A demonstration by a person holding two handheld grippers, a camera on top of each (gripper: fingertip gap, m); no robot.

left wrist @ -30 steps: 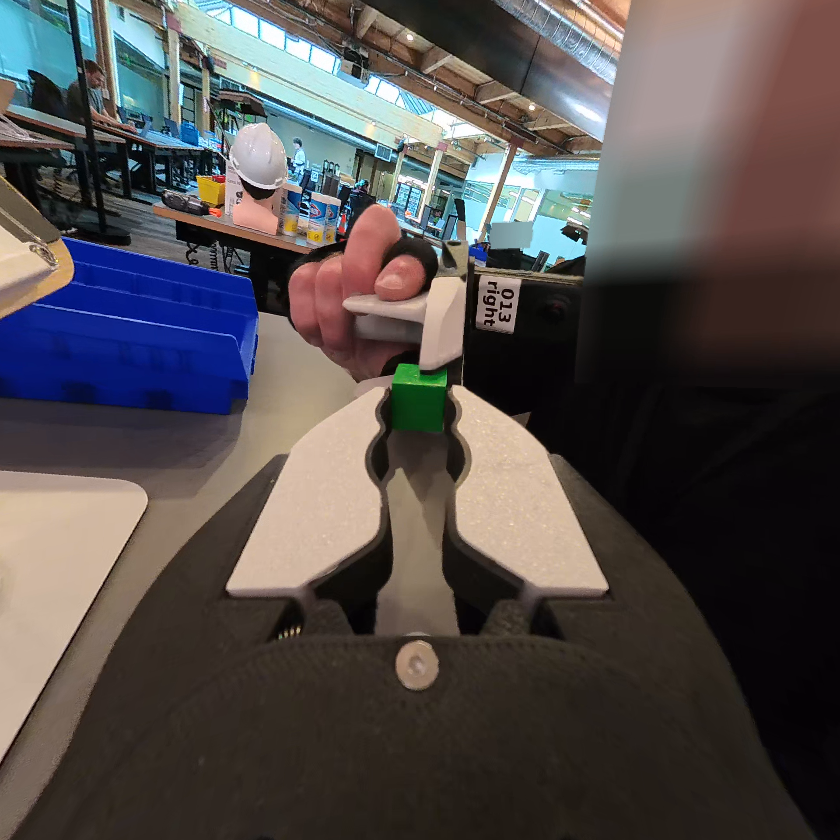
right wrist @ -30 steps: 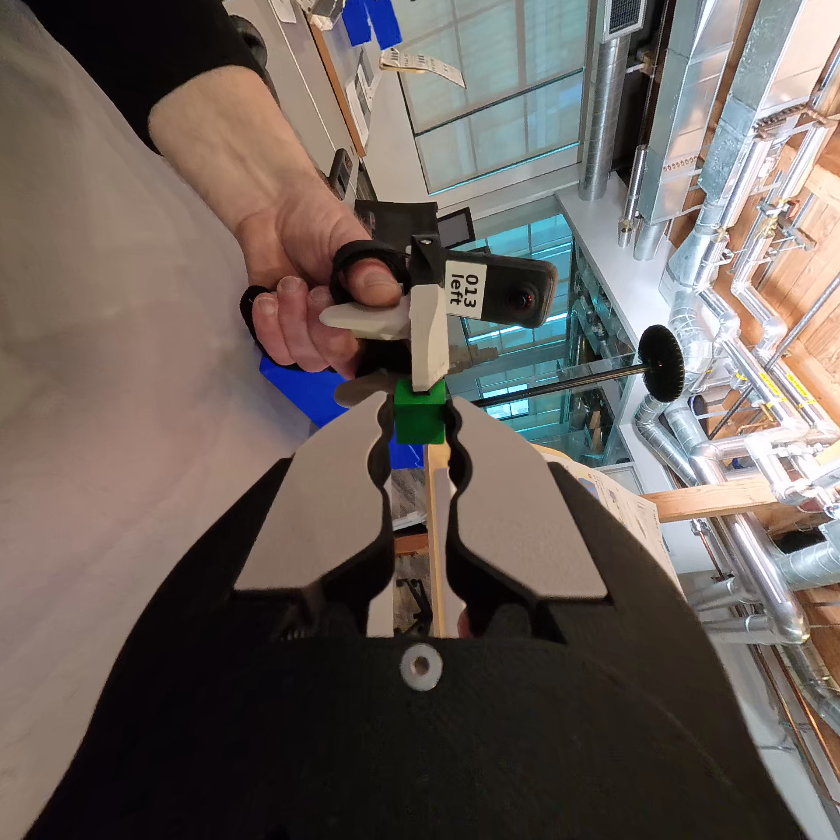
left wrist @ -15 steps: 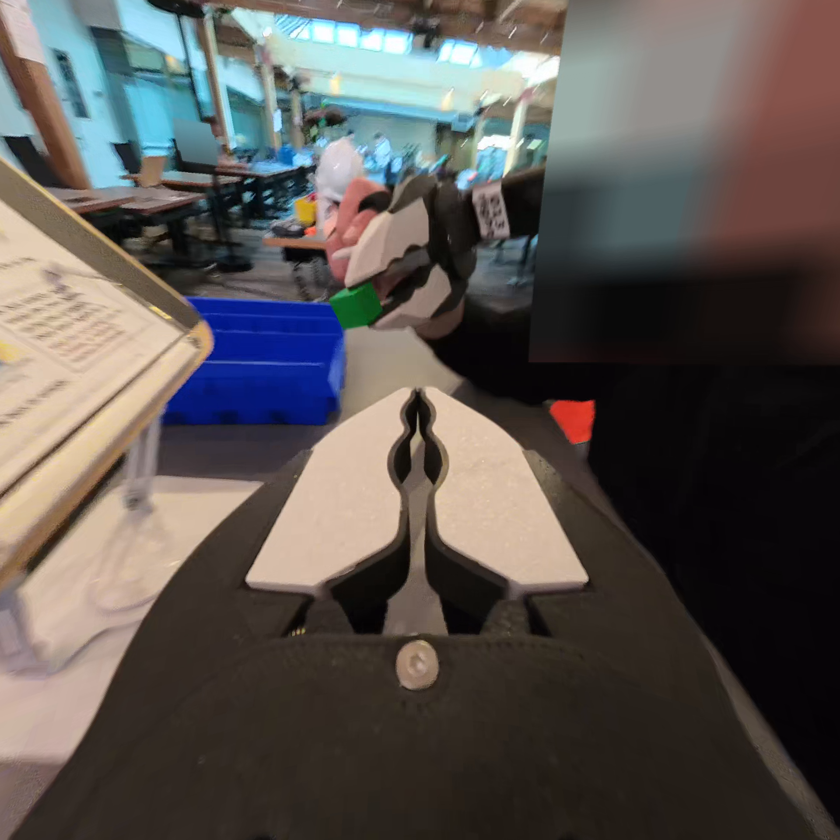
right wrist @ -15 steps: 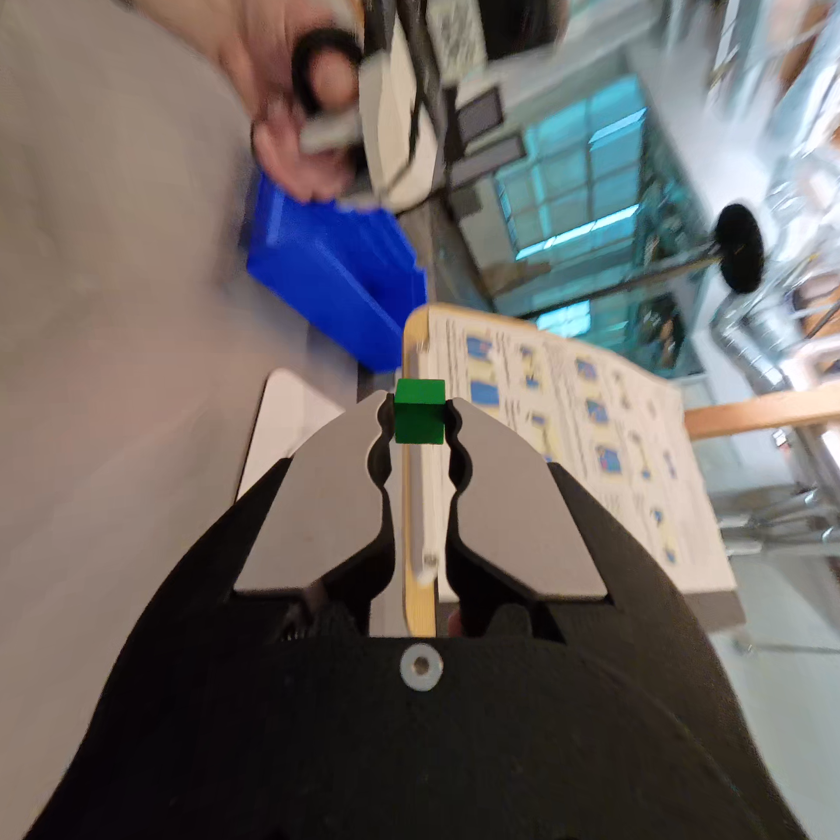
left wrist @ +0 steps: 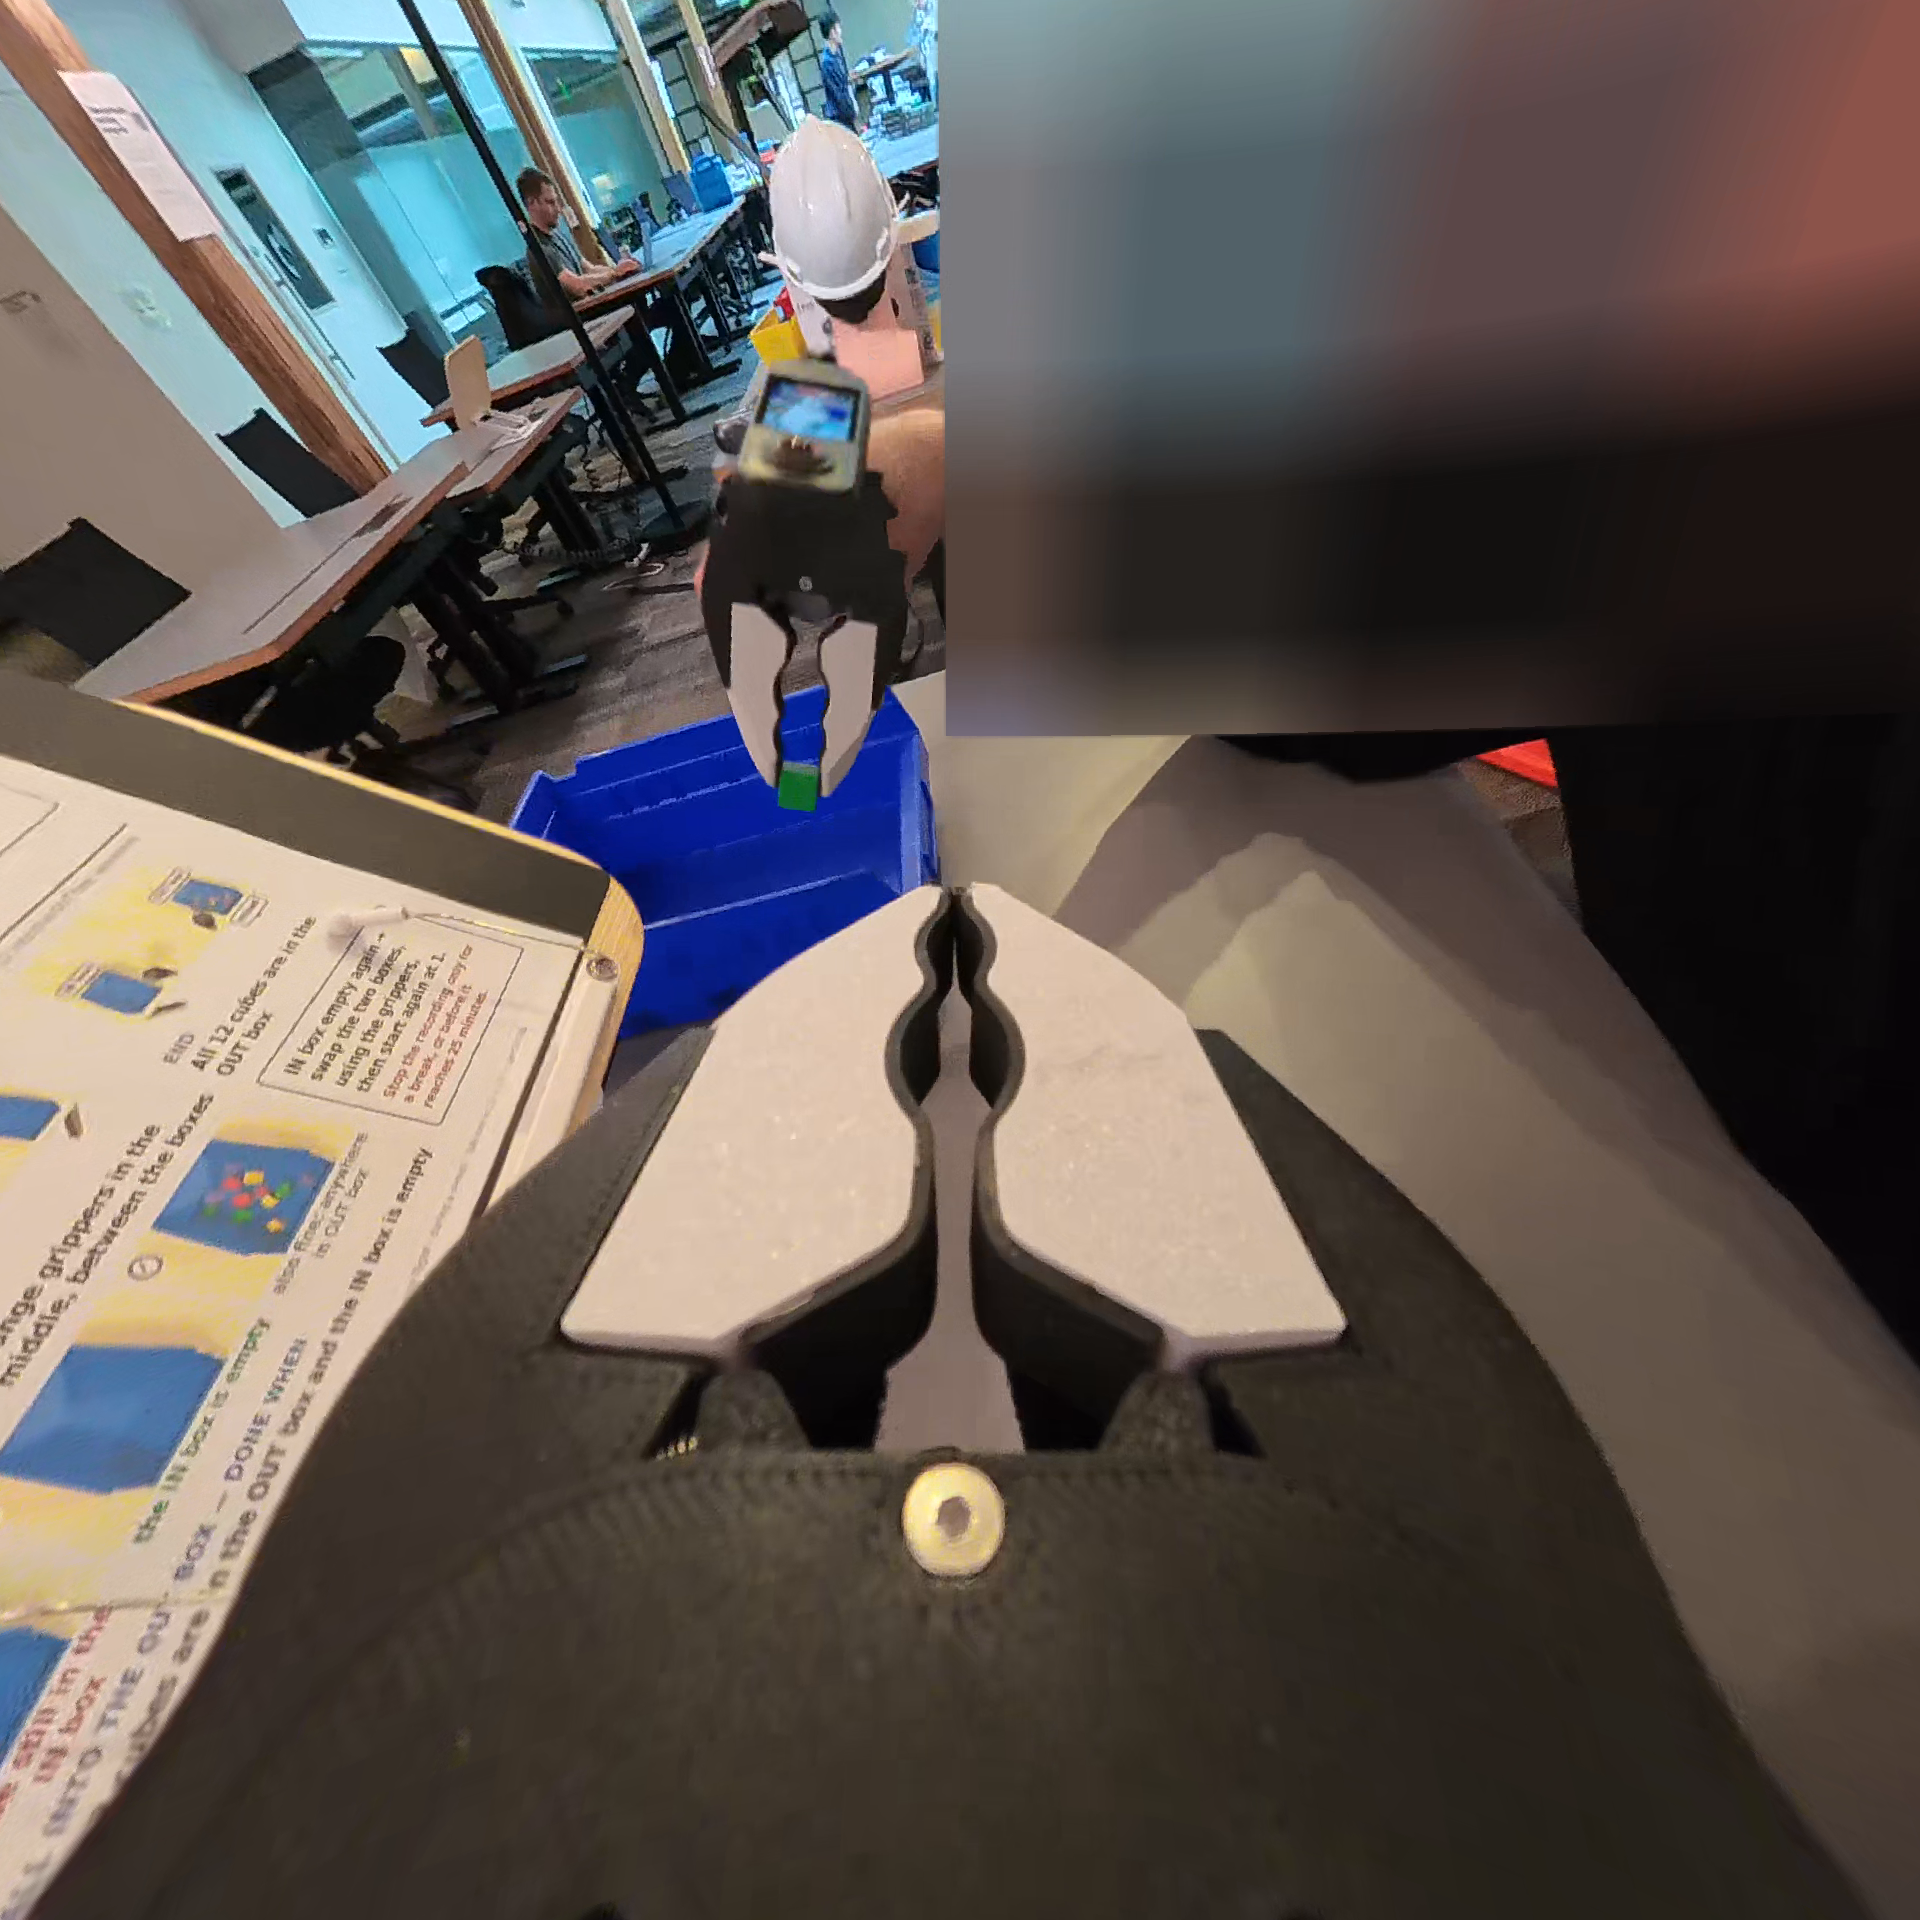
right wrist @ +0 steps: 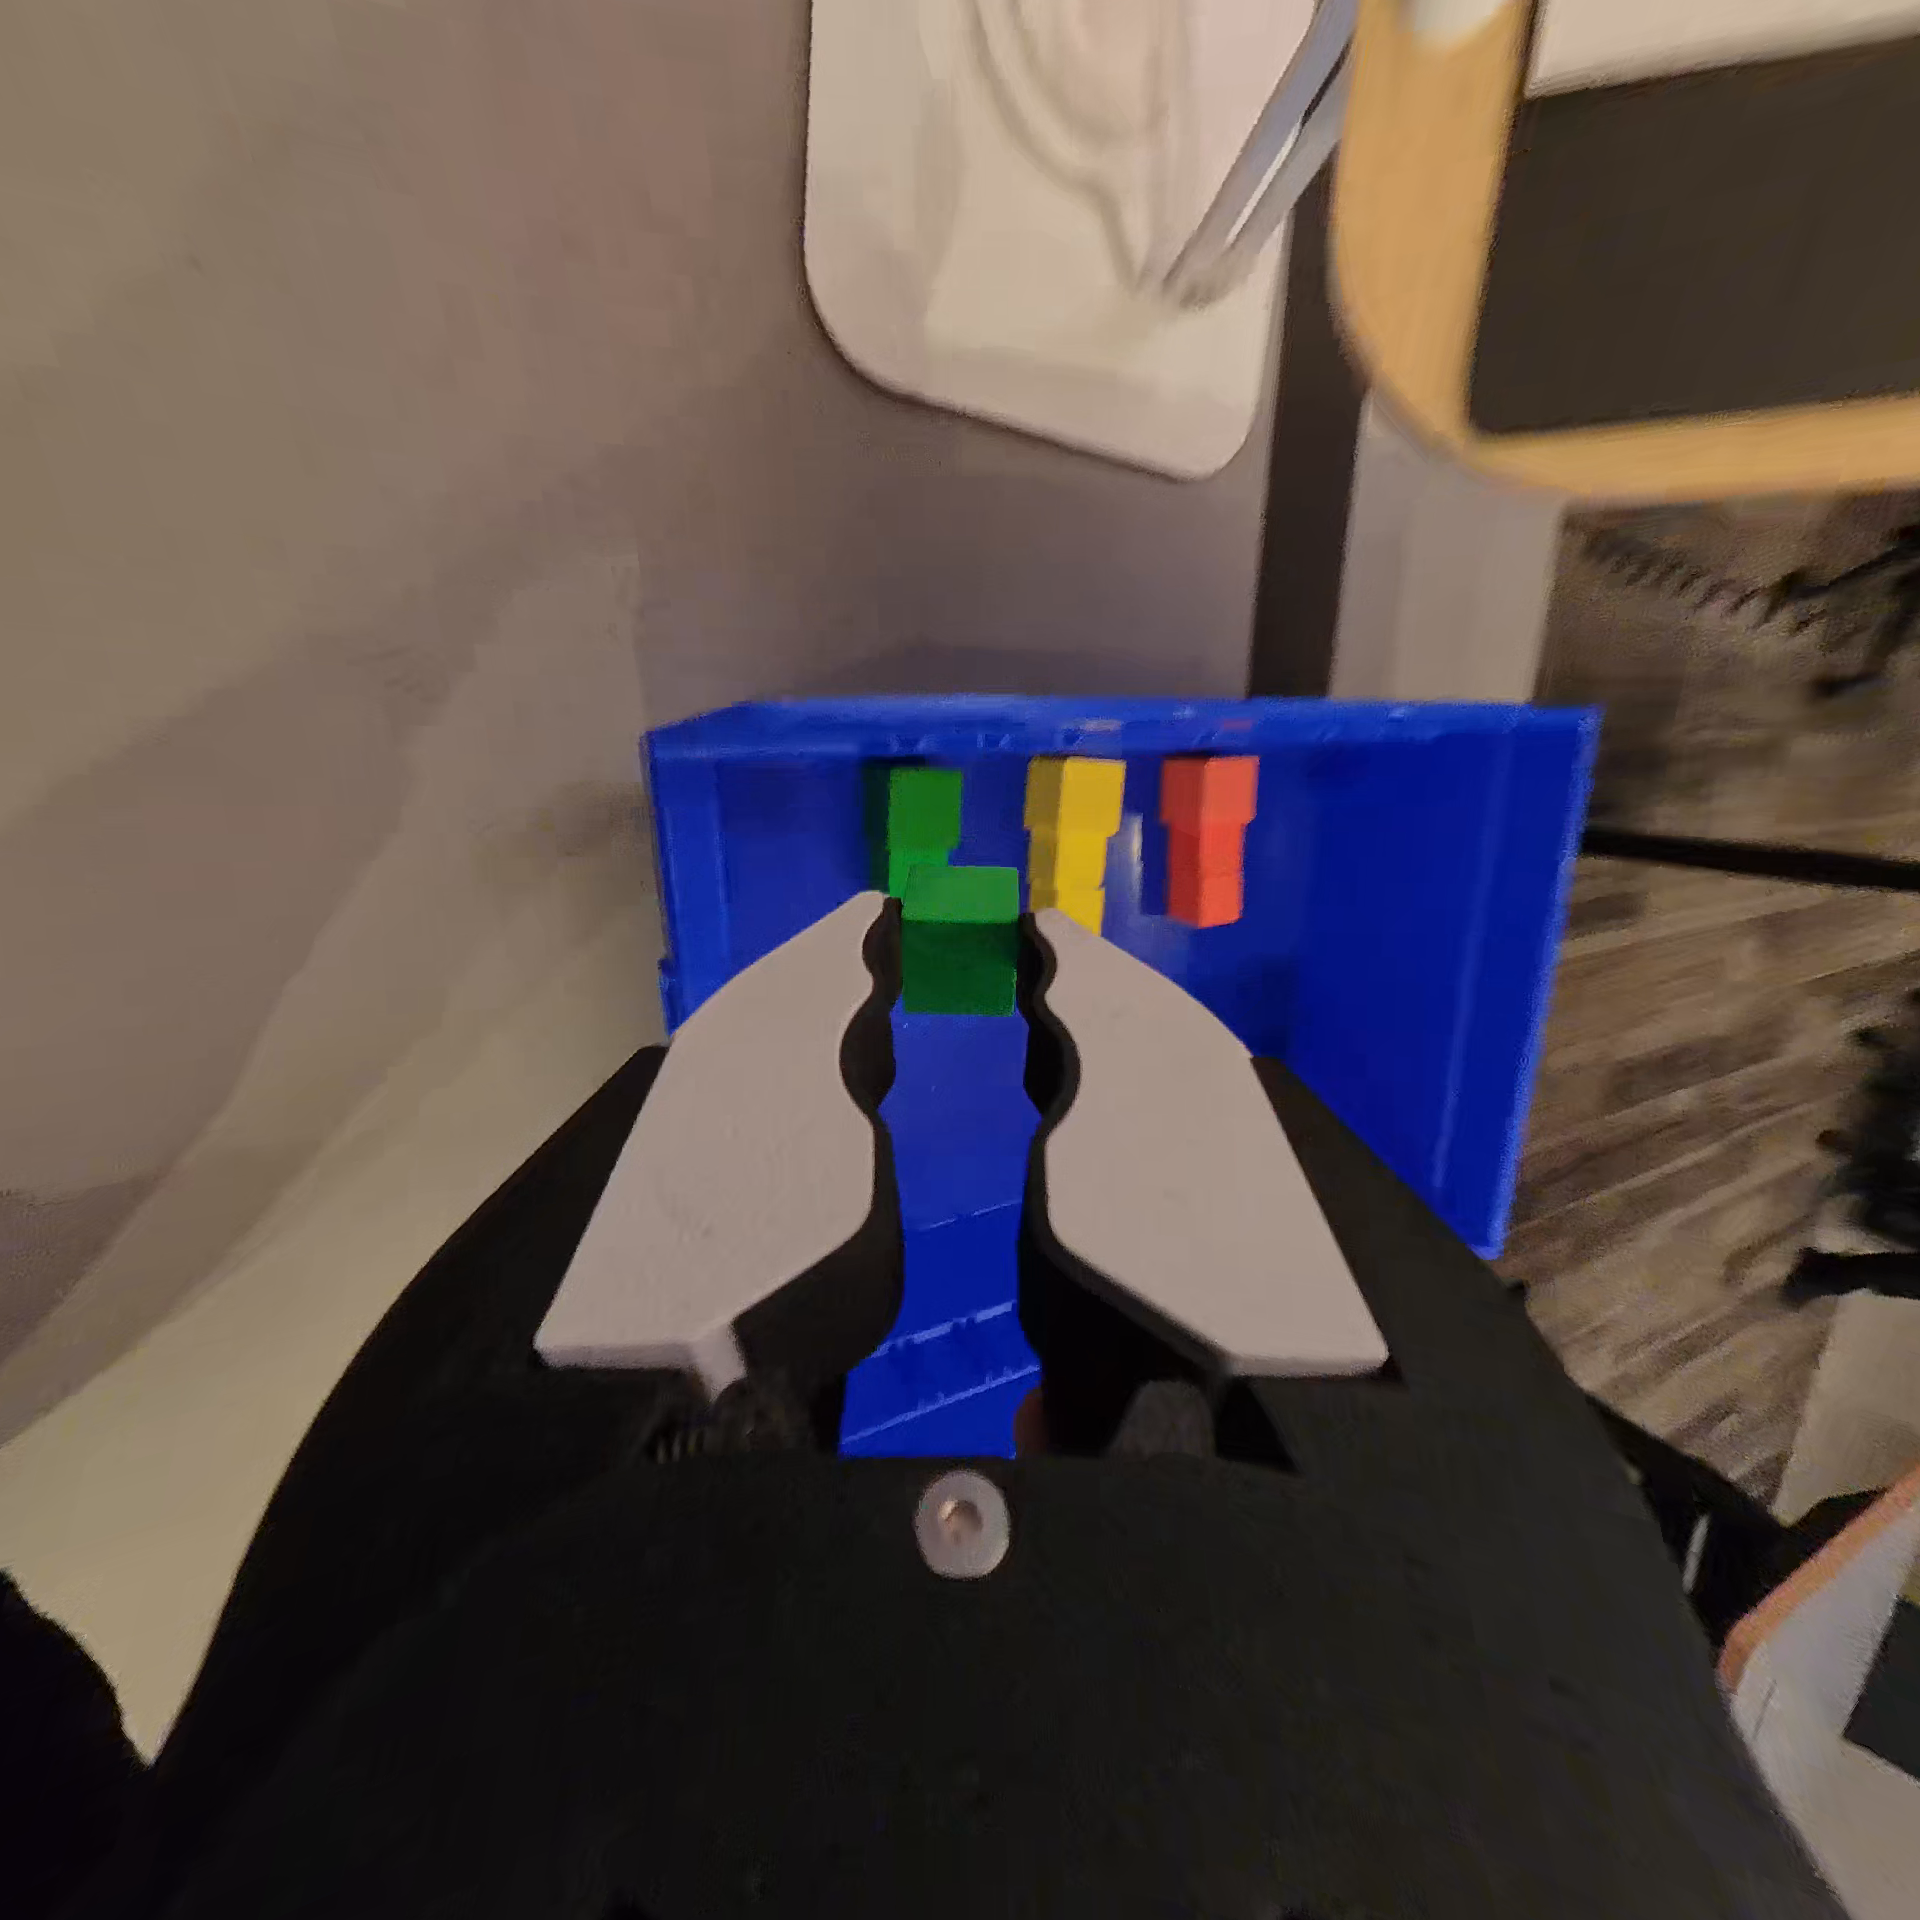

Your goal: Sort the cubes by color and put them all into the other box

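My right gripper (right wrist: pixel 958 940) is shut on a green cube (right wrist: pixel 958 951) and points down into a blue box (right wrist: pixel 1455 935). Inside the box, green cubes (right wrist: pixel 920 816), yellow cubes (right wrist: pixel 1070 842) and red cubes (right wrist: pixel 1203 836) stand in three separate rows. In the left wrist view the right gripper (left wrist: pixel 802 774) hangs over the blue box (left wrist: pixel 727 894) with the green cube (left wrist: pixel 798 784) at its tips. My left gripper (left wrist: pixel 954 906) is shut and empty, held back from the box above the table.
A clipboard with a printed instruction sheet (left wrist: pixel 260 1091) stands at the left, close to the box. A white pad (right wrist: pixel 997 208) lies on the grey table (right wrist: pixel 364 468) beyond the box. Office desks (left wrist: pixel 312 561) and a white hard hat (left wrist: pixel 836 208) are far behind. There is about 30 cm between the tips of the two grippers.
Both grippers held the green cube together; the left let go and shut empty. The right carried the cube away and now holds it over the blue box, pointing down.
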